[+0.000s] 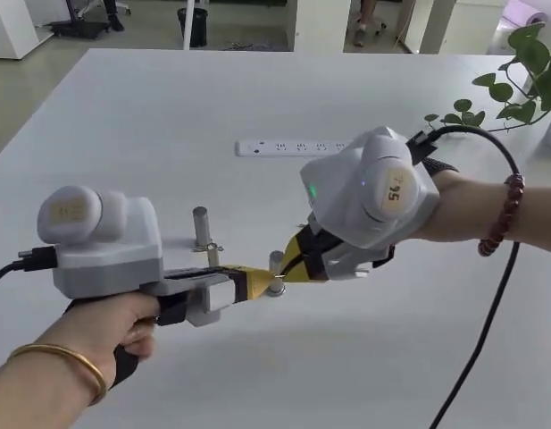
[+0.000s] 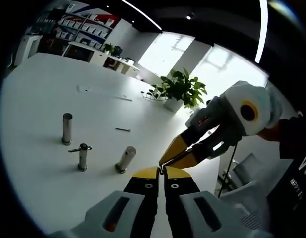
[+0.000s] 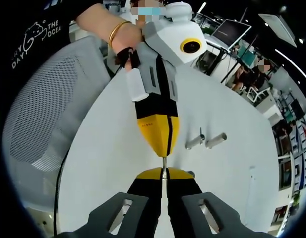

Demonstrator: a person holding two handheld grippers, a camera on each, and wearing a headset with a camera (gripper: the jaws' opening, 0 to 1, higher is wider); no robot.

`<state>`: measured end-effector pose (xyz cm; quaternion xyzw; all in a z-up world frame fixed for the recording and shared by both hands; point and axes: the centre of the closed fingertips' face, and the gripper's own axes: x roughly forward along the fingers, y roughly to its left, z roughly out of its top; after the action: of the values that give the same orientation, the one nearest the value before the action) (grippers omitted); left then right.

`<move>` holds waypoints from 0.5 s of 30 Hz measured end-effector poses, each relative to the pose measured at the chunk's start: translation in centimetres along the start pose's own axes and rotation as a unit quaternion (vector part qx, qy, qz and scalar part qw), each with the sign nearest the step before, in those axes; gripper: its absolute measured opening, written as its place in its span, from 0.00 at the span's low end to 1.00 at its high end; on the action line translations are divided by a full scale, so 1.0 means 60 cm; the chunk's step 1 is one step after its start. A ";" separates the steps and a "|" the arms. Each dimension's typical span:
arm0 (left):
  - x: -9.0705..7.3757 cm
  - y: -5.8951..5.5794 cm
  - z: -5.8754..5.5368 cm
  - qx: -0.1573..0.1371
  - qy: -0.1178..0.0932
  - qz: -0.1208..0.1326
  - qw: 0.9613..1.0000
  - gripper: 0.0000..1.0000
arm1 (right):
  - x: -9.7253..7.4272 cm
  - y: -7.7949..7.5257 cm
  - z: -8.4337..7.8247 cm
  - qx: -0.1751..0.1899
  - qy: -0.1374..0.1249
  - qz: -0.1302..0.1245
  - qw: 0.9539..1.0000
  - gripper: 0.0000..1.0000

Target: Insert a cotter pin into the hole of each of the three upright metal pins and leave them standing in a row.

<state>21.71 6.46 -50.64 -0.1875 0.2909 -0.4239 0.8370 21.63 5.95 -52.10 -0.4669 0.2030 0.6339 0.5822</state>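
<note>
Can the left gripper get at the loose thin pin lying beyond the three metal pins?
Probably not yet. The left gripper is shut on a cotter pin that the right gripper also pinches, so it is occupied; the table around the loose pin looks free.

Bright, even daylight; fisheye-warped edges

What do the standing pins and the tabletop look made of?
Pins: metal, probably steel; grey cylinders with a dull sheen and bright highlights. Tabletop: smooth matte white, likely laminate; no grain or seams show, and what lies underneath is unclear.
</note>
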 end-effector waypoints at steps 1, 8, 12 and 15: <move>0.000 0.000 0.001 0.002 -0.002 0.000 1.000 0.01 | -0.001 0.000 0.000 0.002 -0.001 -0.001 1.000 0.00; -0.002 -0.001 0.010 0.009 -0.014 0.002 1.000 0.00 | -0.005 -0.006 0.003 0.020 -0.010 -0.009 1.000 0.00; -0.005 0.000 0.014 0.016 -0.018 0.002 1.000 0.00 | -0.005 -0.009 0.005 0.036 -0.021 -0.013 0.999 0.00; -0.007 0.001 0.015 0.020 -0.019 0.003 1.000 0.00 | -0.006 -0.010 0.004 0.052 -0.028 -0.012 0.998 0.00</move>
<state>22.13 6.88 -49.82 -0.1779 0.2673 -0.4232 0.8472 22.04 6.08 -51.54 -0.4209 0.2139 0.6284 0.6182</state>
